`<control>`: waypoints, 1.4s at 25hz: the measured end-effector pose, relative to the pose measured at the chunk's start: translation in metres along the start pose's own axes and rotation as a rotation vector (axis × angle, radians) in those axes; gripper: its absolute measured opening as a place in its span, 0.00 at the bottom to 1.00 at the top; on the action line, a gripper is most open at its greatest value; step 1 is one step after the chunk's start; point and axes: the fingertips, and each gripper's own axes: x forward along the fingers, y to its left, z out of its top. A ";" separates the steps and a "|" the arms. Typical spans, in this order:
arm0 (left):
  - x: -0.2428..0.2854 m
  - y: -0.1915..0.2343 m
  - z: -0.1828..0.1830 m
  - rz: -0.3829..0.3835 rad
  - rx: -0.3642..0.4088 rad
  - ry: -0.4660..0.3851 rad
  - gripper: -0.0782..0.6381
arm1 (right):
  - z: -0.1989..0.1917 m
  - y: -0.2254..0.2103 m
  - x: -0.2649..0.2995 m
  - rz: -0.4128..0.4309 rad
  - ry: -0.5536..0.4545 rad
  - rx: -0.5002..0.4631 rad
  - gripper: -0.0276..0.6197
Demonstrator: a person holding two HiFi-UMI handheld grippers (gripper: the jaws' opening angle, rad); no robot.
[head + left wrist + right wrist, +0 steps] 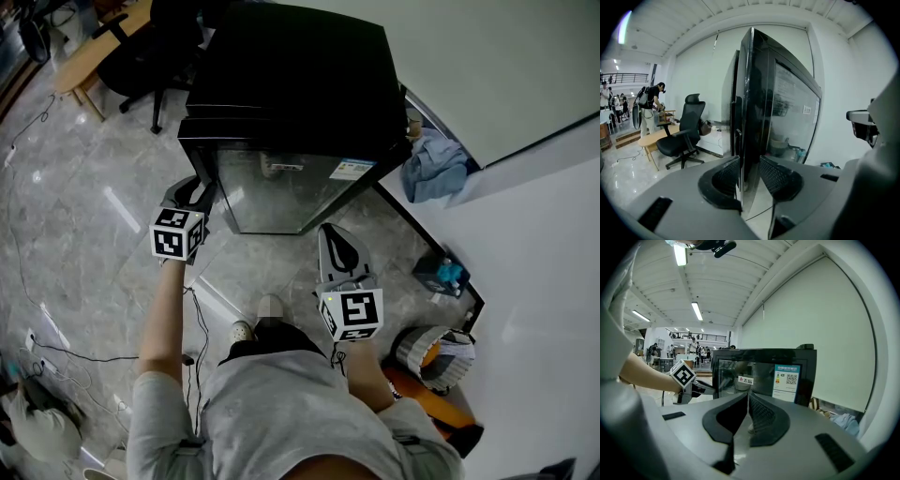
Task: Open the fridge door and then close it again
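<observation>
The fridge (291, 66) stands on the floor at the far side of the scene, with a white wall on its right. Its glass fridge door (281, 192) faces the person. The left tongs (204, 192) are at the door's left edge. In the left gripper view the door (754, 93) appears edge-on, running up from between the left tongs (749, 161), which are closed on that edge with one ribbed pad against each face. The right tongs (330, 232) hang near the floor in front of the door's right half, clear of it and pointing at it. In the right gripper view the right tongs (748, 397) have their tips together with nothing between them, and the door (750, 376) stands beyond.

The door lies close to the cabinet, but I cannot tell whether it is fully shut or slightly ajar. From the head view the left tongs hide the edge they hold. Reflections on the glass obscure the inside of the fridge, and the print on its stickers (786, 380) is too small to read. An office chair (682, 136) stands far left of the fridge, and a blue cloth (433, 167) lies to its right.
</observation>
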 end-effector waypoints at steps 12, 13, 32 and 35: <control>0.013 0.006 0.005 0.014 0.007 -0.002 0.29 | -0.001 -0.010 0.006 -0.009 0.004 0.003 0.08; 0.013 0.006 0.006 0.013 0.006 -0.002 0.29 | -0.001 -0.010 0.006 -0.009 0.004 0.003 0.08; -0.057 -0.020 0.021 0.069 0.065 -0.099 0.13 | 0.023 0.016 -0.009 -0.001 -0.047 0.005 0.08; -0.074 -0.028 0.021 0.057 0.065 -0.125 0.13 | 0.029 0.023 -0.017 -0.010 -0.063 -0.001 0.08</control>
